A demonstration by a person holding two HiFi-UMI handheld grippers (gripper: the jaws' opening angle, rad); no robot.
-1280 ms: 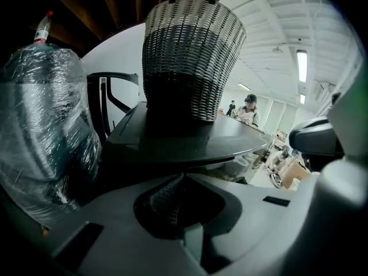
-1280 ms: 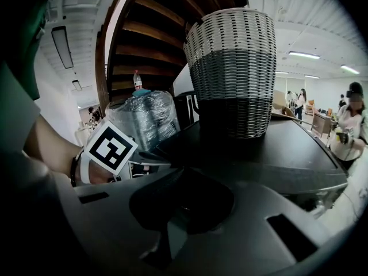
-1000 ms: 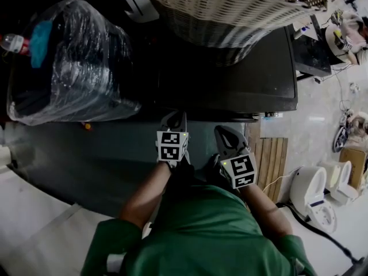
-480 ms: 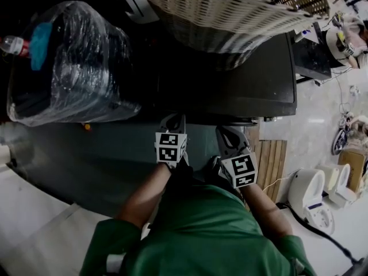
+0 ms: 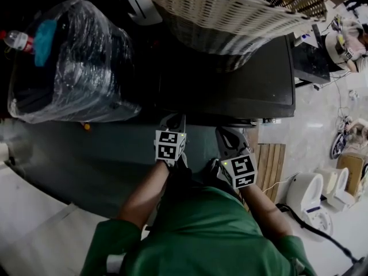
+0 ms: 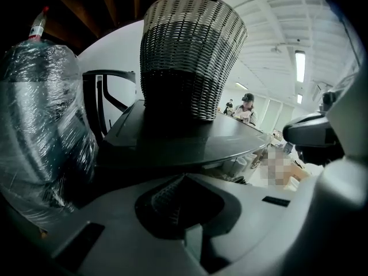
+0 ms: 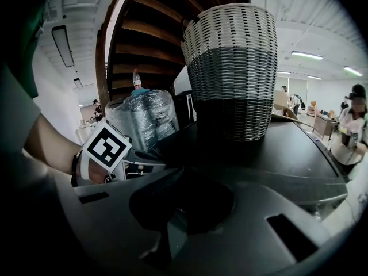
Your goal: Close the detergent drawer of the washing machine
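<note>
The washing machine is a dark box seen from above, with a woven basket standing on its lid. Its front face lies under the lid's edge, so I cannot make out the detergent drawer. My left gripper is just in front of that edge, shut with nothing in it. My right gripper is beside it to the right, also shut and empty. In the left gripper view the left gripper's jaws meet below the lid and basket. The right gripper faces the same lid.
A large plastic-wrapped bundle with a bottle on top stands left of the machine. A wooden slat mat, white appliances and a black cable lie on the floor at the right. People stand far behind.
Both grippers stay in about the same place before the machine's front edge. The head view has shifted a little.
</note>
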